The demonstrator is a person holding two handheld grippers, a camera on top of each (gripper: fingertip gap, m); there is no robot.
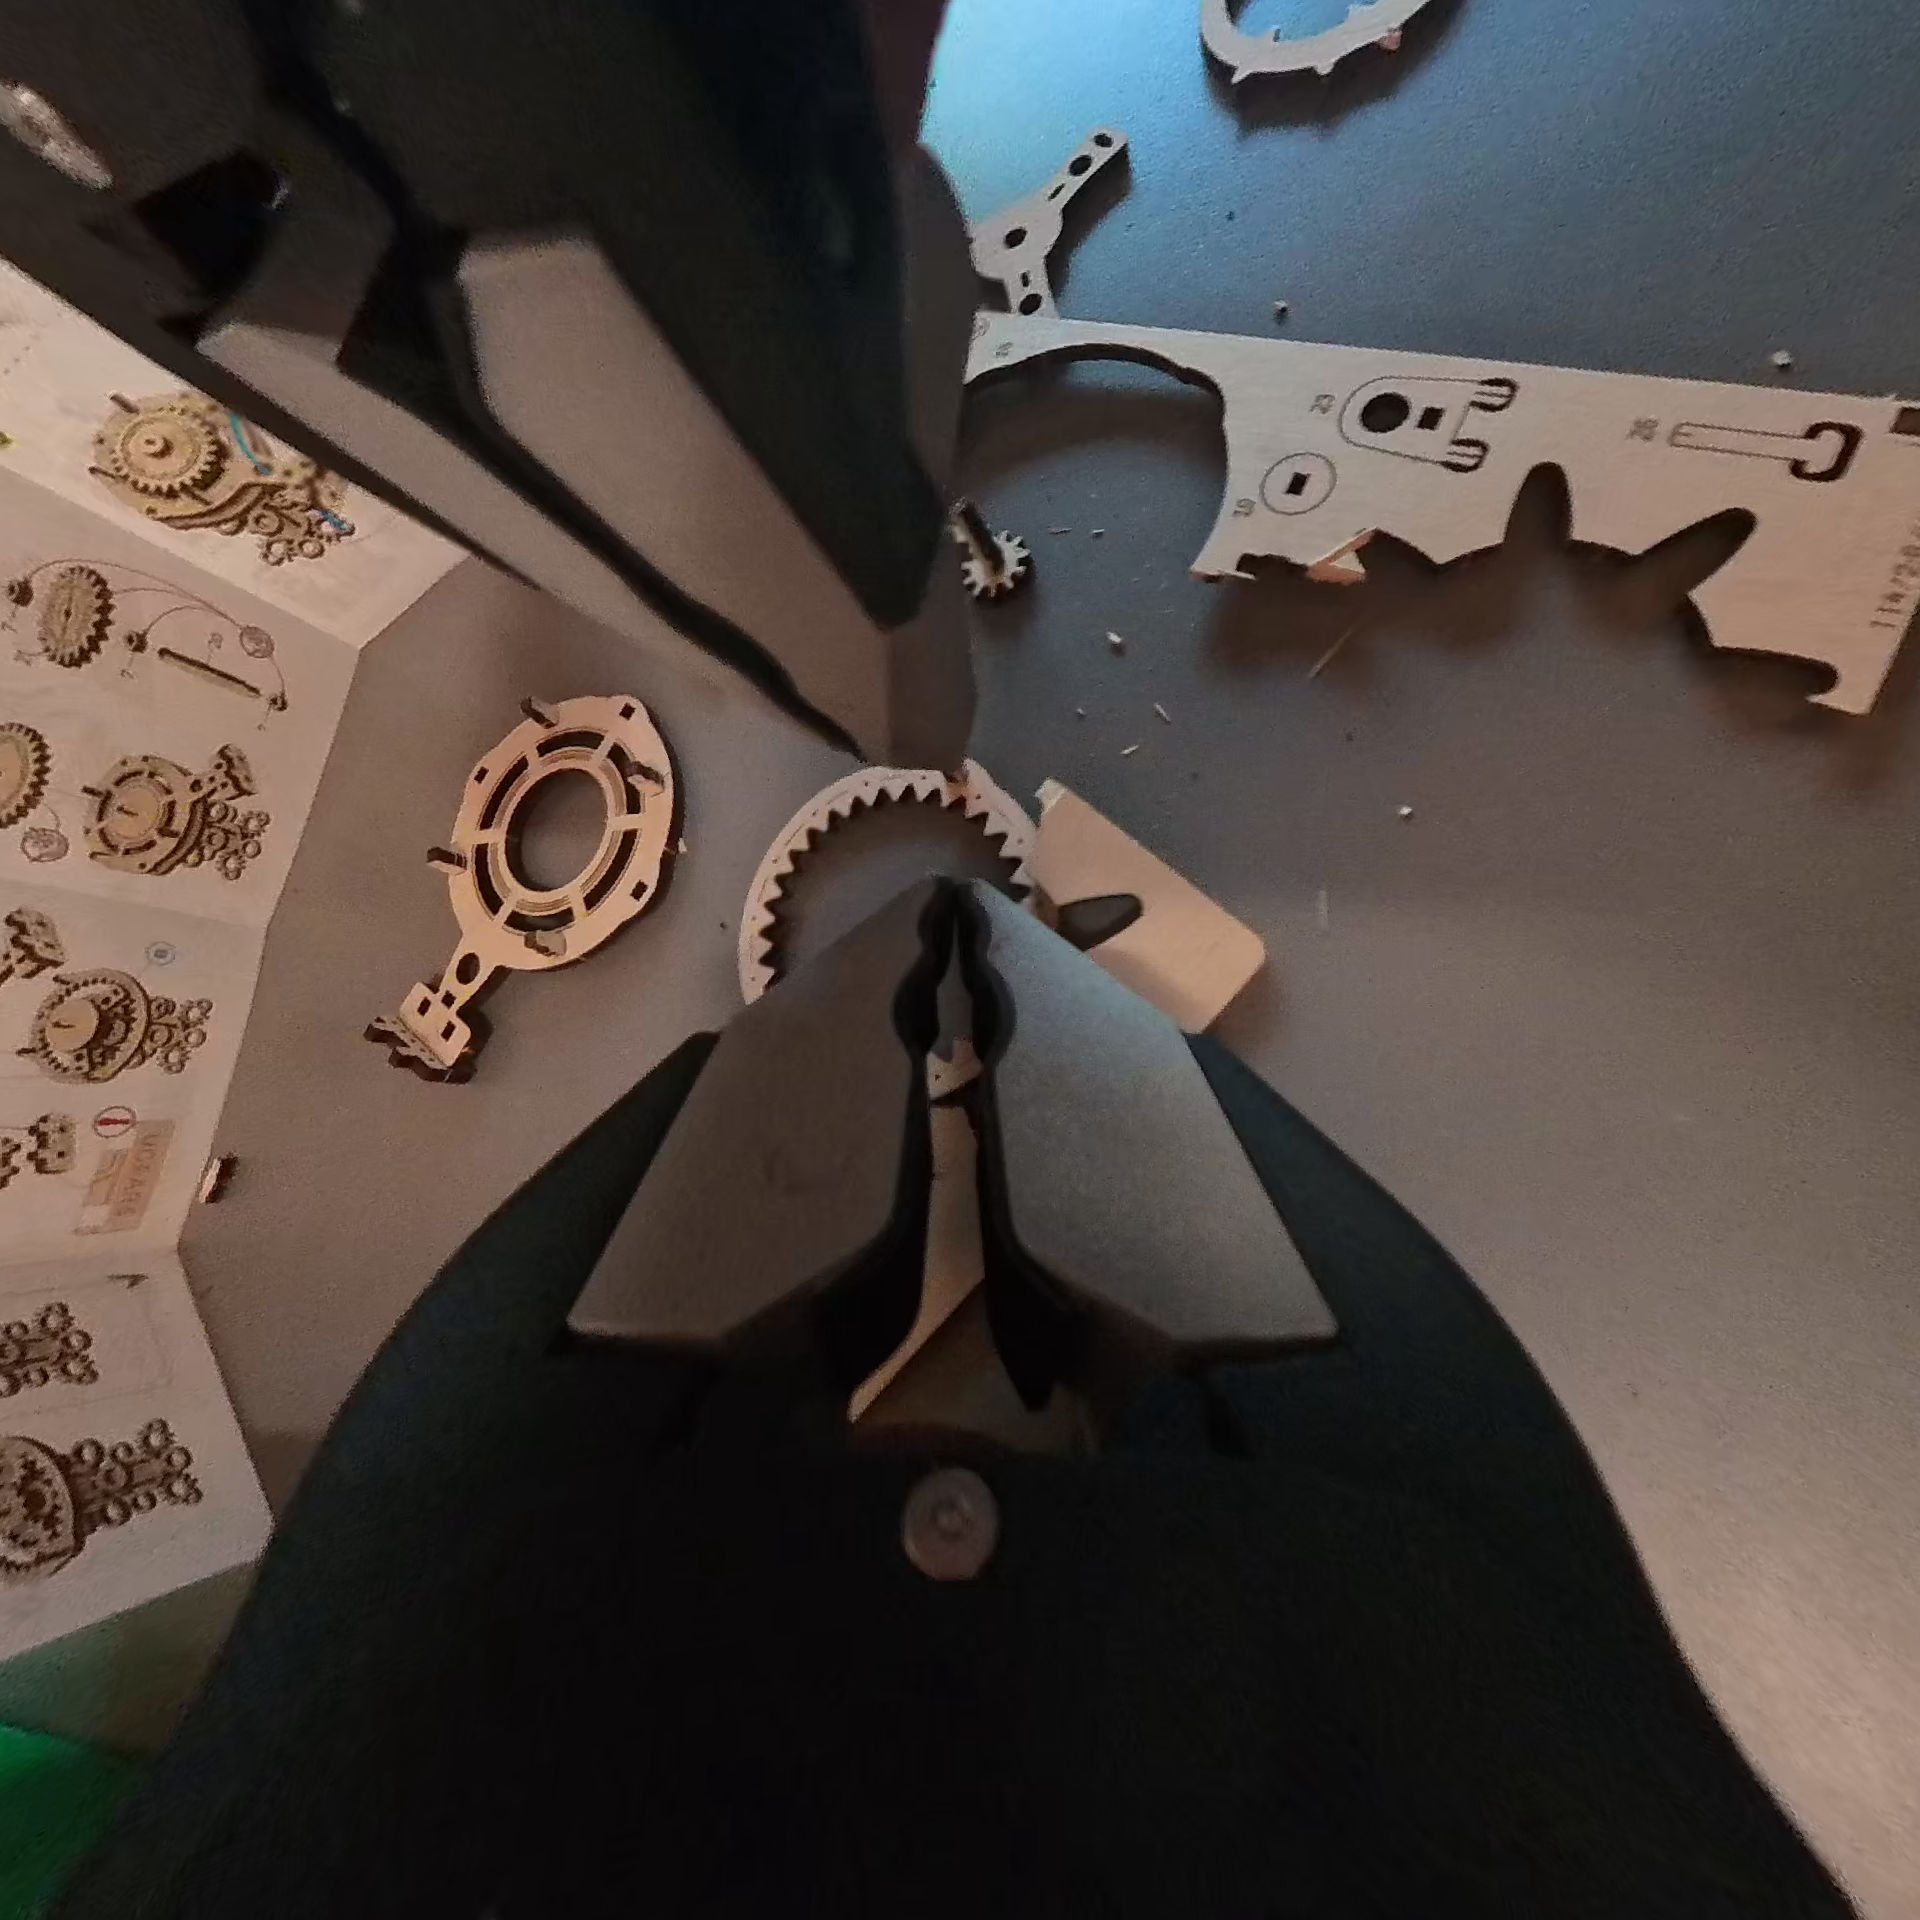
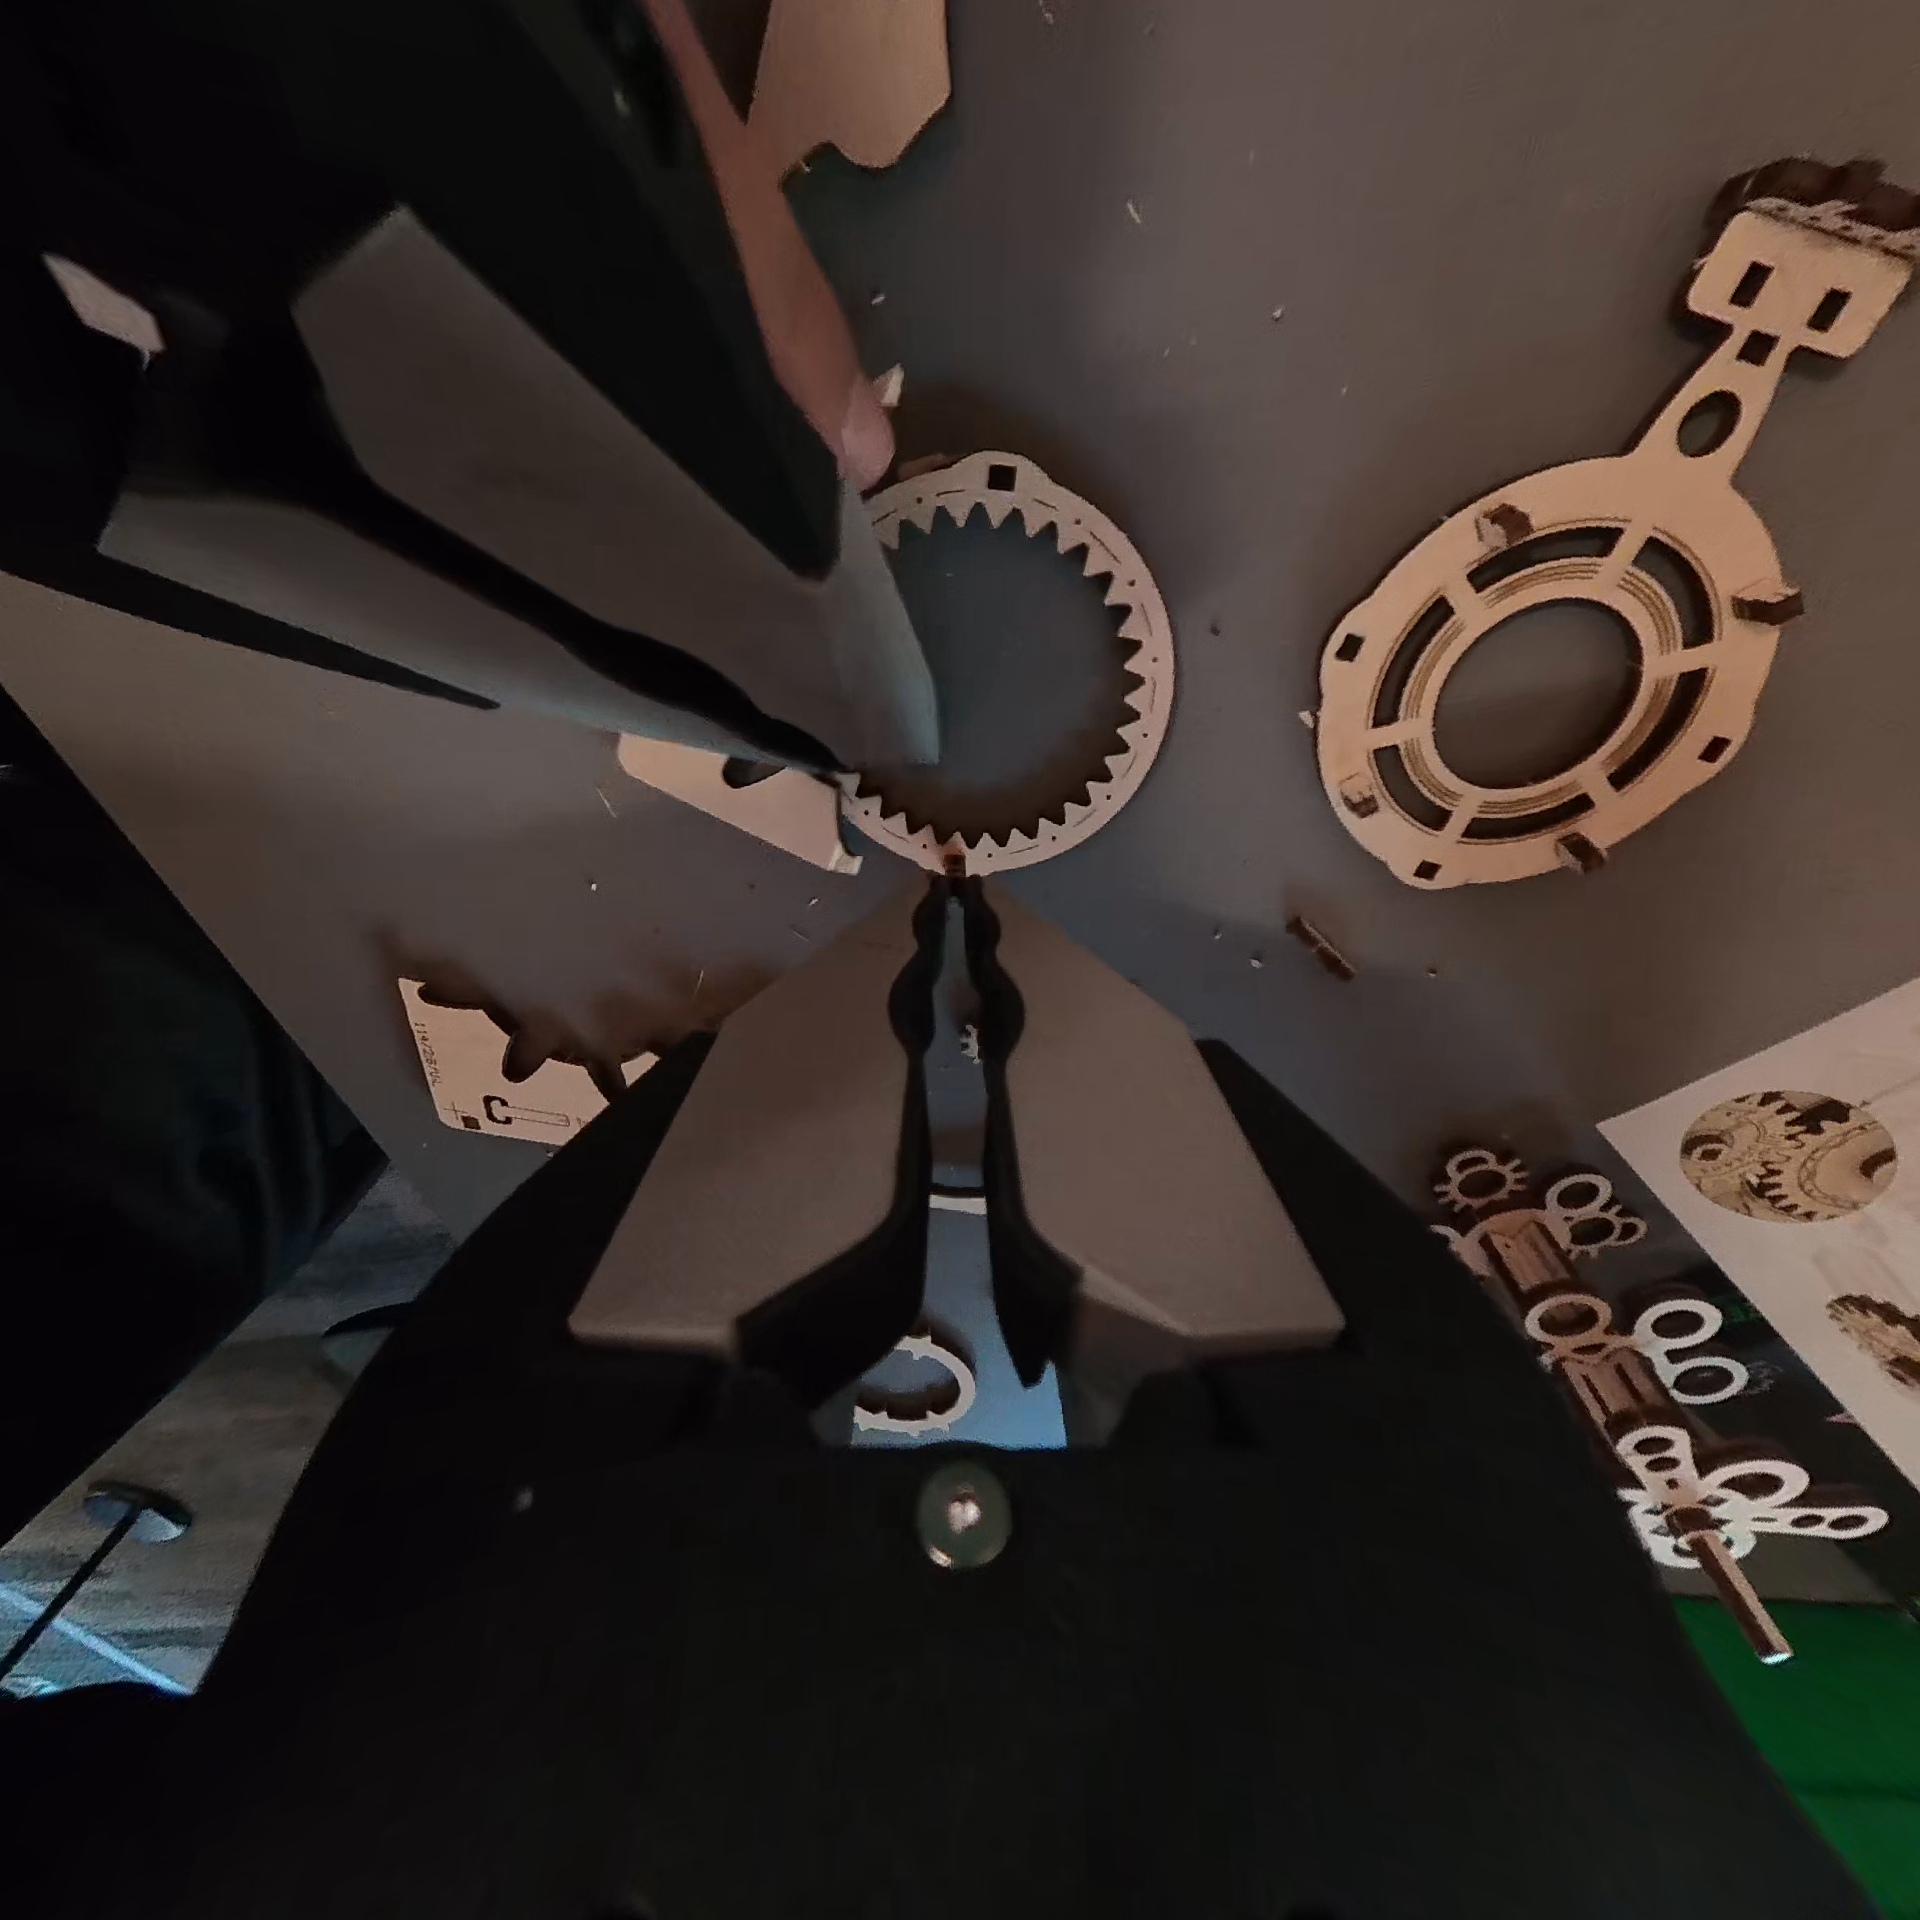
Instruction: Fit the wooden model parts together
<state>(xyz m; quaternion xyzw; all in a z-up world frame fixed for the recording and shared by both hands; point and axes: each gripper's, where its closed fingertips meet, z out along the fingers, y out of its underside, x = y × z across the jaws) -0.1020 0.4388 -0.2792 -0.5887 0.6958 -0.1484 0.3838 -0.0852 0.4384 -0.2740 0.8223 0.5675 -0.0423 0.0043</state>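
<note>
A flat wooden ring gear (image 2: 1132, 644) with inner teeth lies on the grey table; it also shows in the left wrist view (image 1: 821, 831). My right gripper (image 2: 952, 885) is shut on a small wooden peg (image 2: 951, 860) at a hole in the ring's near rim. In the left wrist view it (image 1: 914, 753) comes in from the upper left. My left gripper (image 1: 951, 891) is shut, tips down at the ring's toothed edge. In the right wrist view it (image 2: 862, 774) touches the ring beside a wooden offcut (image 2: 748, 800). I cannot tell if it grips the ring.
An oval wooden frame part with a handle (image 2: 1538, 686) lies near the ring, also in the left wrist view (image 1: 551, 842). A punched-out sheet (image 1: 1558, 468), a small gear (image 1: 992, 566), a loose peg (image 2: 1320, 948), a looped assembly on an axle (image 2: 1621, 1340) and instruction pages (image 1: 125, 831) surround the spot. The grippers are tip to tip, or close to it.
</note>
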